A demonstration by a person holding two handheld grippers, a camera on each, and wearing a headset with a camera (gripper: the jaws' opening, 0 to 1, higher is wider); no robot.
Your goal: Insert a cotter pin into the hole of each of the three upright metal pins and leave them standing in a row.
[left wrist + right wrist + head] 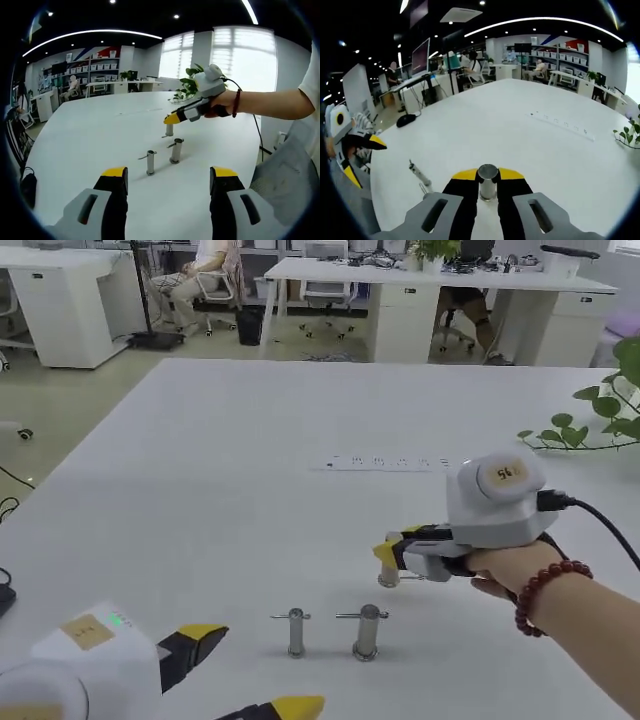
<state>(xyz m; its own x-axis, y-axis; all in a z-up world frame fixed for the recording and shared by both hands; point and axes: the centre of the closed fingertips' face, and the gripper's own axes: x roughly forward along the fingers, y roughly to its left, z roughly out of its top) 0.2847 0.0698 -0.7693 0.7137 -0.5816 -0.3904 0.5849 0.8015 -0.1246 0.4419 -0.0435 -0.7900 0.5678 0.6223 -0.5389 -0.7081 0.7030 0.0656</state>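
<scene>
Your right gripper [385, 552] has its fingers [512, 187] closed on the third metal pin [388, 578], which stands on the surface [250, 500]. Two other pins [296, 632] [367, 632], each with a cotter pin [352, 615] through it, stand nearer your edge. Your left gripper [170, 174] is spread wide, holding nothing.

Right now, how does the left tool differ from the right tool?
The left tool is open and holds nothing; the right tool is shut on a metal pin. The left tool hangs short of the two free-standing pins, while the right tool is at the third. Both have yellow tips.
</scene>
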